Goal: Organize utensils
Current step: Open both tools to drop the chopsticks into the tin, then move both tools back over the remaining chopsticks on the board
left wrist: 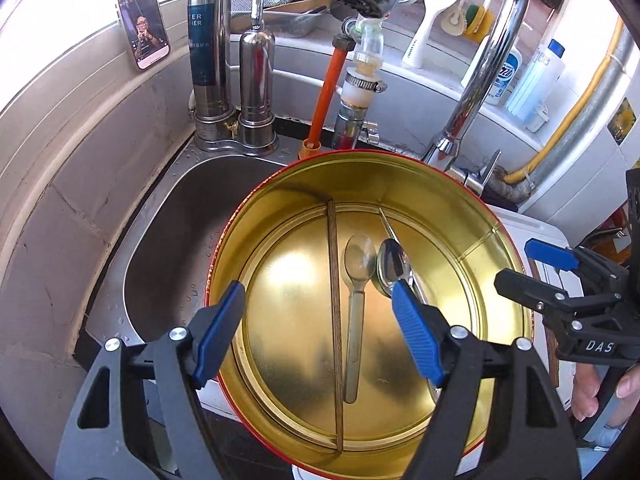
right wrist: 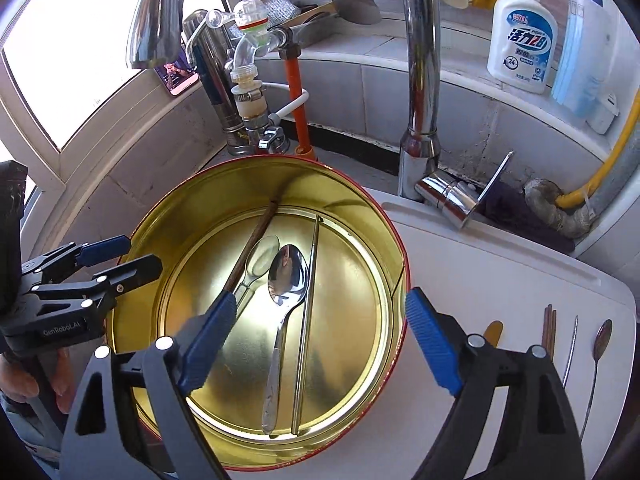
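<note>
Left wrist view
Left gripper (left wrist: pixel 318 330): jaws stand wide apart and hold nothing; it points steeply down over the tin.
Tin (left wrist: pixel 280 184): round, gold inside, red outside, sitting beside the sink (left wrist: pixel 168 248); the left finger hangs outside the tin's near-left rim, the right finger over its inside.
Wooden chopstick (left wrist: pixel 335 320): lies along the tin floor between the two fingers, nearer the right one; light, stiff, thin, so it likely needs a pinch across its middle.
Clear plastic spoon (left wrist: pixel 356 312): just beside the chopstick; light and smooth, best taken by the flat handle.
Steel spoon (left wrist: pixel 390 266): bowl peeks out just beyond the right fingertip; polished, so probably slippery.
Right gripper (left wrist: pixel 536 270): seen off to the right of the tin, jaws parted and empty.

Right wrist view
Right gripper (right wrist: pixel 320 336): fingers spread wide, nothing gripped, tilted steeply down; left finger sits over the tin floor, right finger outside the tin's right wall.
Steel spoon (right wrist: pixel 286 280): between the fingers, handle running toward the camera; the handle's narrow neck looks the surest grip.
Metal chopstick (right wrist: pixel 306 312): beside the spoon, thin and slick.
Cutting board (right wrist: pixel 480 264): white, right of the right finger; more utensils (right wrist: pixel 550 326) wait on it beyond that finger.
Left gripper (right wrist: pixel 120 258): at the tin's left rim, jaws parted, empty.
</note>
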{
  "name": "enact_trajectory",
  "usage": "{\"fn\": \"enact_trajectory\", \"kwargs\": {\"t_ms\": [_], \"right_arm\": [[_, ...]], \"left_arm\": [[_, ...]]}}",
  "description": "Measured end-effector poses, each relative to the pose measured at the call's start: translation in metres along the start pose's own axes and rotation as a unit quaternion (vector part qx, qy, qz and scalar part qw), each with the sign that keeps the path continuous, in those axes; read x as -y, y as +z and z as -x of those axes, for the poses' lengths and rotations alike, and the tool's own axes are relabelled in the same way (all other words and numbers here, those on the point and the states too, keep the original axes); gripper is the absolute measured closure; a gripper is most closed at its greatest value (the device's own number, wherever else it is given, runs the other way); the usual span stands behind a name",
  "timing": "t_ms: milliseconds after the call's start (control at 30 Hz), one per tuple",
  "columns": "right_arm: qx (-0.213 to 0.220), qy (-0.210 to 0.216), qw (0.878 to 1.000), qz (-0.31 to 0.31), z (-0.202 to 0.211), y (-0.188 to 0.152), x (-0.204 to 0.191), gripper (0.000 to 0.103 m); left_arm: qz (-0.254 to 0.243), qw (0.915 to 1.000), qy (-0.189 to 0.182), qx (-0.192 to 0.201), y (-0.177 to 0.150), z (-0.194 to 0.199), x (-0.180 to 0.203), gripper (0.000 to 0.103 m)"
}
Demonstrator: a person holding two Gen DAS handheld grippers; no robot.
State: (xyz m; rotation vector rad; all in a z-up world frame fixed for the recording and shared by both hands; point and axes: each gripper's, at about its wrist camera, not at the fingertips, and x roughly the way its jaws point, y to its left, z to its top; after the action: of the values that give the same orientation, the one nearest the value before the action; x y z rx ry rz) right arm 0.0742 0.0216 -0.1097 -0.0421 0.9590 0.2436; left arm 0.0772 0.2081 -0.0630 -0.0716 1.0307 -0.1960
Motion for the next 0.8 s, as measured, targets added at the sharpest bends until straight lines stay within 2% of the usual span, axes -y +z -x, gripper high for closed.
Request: {"fn": "enact_trajectory", "kwargs": {"t_ms": [233, 333, 567, 800], "right_arm": [[-0.001, 0.006, 1.000, -0.015, 0.010, -0.018, 0.017, 0.016], [0.006, 0.007, 1.000, -0.026, 0.019, -0.025, 0.028, 0.016], [0.028, 0.000, 0.997, -0.068, 0.045, -0.041, 0.071, 0.014], [0.037, -0.030, 0.992, -0.118, 0.068, -0.066, 0.127, 0.014]], "left_arm": [[-0.010, 0.9999, 0.002, -0.006, -0.006, -0.002, 0.018, 0.029], [-0.026, 0.9996, -0.010, 0.002, -0.007, 0.001, 0.033, 0.029], [-0.077, 0.9965, -0.031, 0.011, -0.009, 0.001, 0.085, 0.029], [-0.115, 0.9912, -0.067, 0.006, -0.009, -0.004, 0.144, 0.029]]}}
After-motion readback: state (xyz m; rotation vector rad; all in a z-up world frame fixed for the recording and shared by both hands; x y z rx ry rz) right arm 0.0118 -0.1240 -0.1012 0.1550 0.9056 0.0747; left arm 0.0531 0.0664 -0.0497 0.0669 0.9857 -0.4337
